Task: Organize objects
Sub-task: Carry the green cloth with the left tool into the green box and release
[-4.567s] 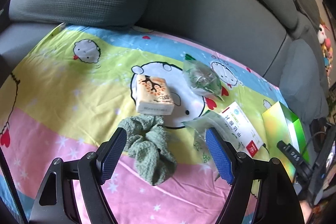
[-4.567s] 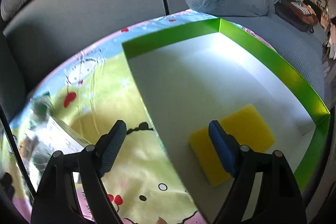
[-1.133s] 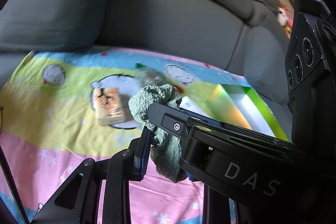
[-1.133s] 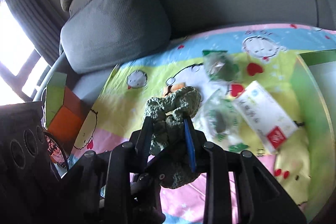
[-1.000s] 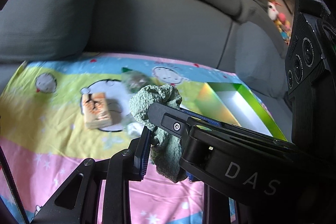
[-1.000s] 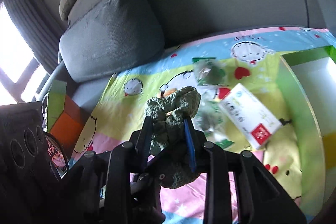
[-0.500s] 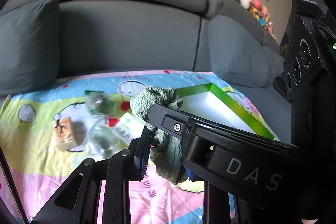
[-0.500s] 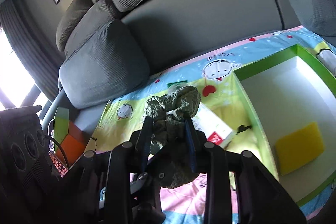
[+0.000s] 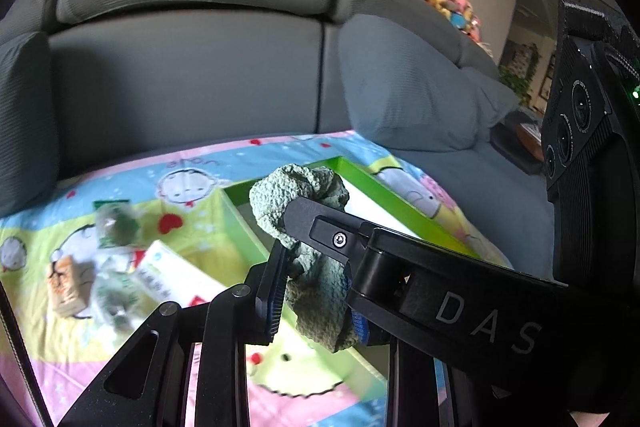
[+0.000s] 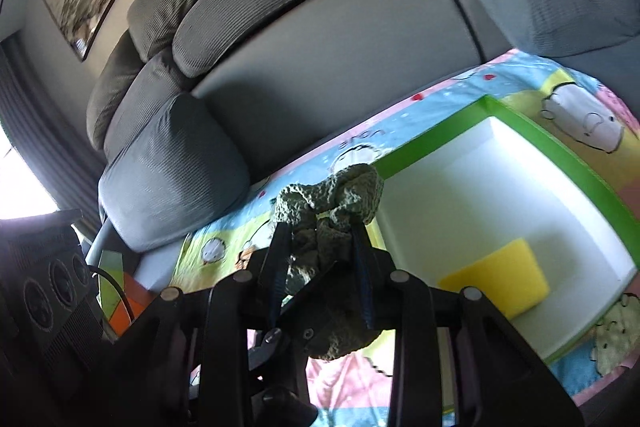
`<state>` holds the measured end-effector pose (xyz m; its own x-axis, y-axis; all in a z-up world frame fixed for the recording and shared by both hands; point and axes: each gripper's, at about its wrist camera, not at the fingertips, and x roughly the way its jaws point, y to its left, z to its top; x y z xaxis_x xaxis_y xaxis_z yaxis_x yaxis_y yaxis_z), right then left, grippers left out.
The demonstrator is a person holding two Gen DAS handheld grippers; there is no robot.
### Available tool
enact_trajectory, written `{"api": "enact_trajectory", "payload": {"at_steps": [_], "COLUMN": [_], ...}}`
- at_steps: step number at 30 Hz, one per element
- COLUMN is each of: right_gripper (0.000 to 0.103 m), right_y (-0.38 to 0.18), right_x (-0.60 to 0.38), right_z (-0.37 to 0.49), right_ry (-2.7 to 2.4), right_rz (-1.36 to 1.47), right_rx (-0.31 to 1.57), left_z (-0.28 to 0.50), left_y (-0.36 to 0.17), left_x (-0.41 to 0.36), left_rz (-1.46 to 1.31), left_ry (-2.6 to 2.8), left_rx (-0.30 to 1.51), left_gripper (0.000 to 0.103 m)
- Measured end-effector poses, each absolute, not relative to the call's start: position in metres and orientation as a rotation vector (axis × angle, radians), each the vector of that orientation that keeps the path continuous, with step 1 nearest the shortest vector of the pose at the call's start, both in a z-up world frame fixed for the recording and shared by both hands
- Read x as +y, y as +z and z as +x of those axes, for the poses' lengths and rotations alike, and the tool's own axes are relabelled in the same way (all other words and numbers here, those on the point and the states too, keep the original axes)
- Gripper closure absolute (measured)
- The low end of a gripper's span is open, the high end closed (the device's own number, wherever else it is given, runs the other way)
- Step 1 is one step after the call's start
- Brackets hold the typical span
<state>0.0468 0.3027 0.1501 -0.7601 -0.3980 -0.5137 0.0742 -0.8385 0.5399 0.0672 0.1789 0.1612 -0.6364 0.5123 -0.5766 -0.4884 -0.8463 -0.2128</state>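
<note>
A crinkly green scrunchie [image 9: 308,187] hangs in the air, pinched from two sides. In the left wrist view my left gripper [image 9: 316,287] is shut on its lower part. A finger [image 9: 340,235] of the right gripper crosses in from the right and covers my far pad. In the right wrist view my right gripper [image 10: 320,251] is shut on the same scrunchie [image 10: 332,195], its blue pads pressing on both sides. Just beyond stands a green box [image 10: 432,143] with a white inside. A yellow sponge [image 10: 496,275] lies in it. The box's rim [image 9: 372,183] shows behind the scrunchie.
On the cartoon blanket [image 9: 120,339] to the left lie a tissue pack [image 9: 66,287], a white medicine box [image 9: 172,275], a green packet [image 9: 116,227] and a clear packet [image 9: 116,291]. Grey sofa backs [image 9: 180,75] and cushions [image 10: 172,179] ring the blanket.
Both grippers, still shut on the scrunchie, have swung right and slightly up. The loose items slid to the left of the view and the green box came in front.
</note>
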Motion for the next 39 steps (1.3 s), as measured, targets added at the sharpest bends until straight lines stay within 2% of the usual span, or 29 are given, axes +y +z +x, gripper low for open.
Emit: {"api": "enact_trajectory", "payload": {"at_steps": [16, 39], "right_gripper": [0.072, 0.072], "right_y": [0.131, 0.107], "right_x": [0.379, 0.41], "right_z": [0.064, 0.061], "right_ry": [-2.751, -2.796], "right_rz": [0.95, 1.079], "right_rx": [-0.937, -1.051], "left_z": [0.062, 0.052], "left_y": [0.144, 0.119], "left_x": [0.26, 0.287], "left_rz": [-0.89, -0.998], "left_ry": [2.253, 2.146], "left_rx": [0.014, -0.018], "left_gripper": [0.075, 0.075]}}
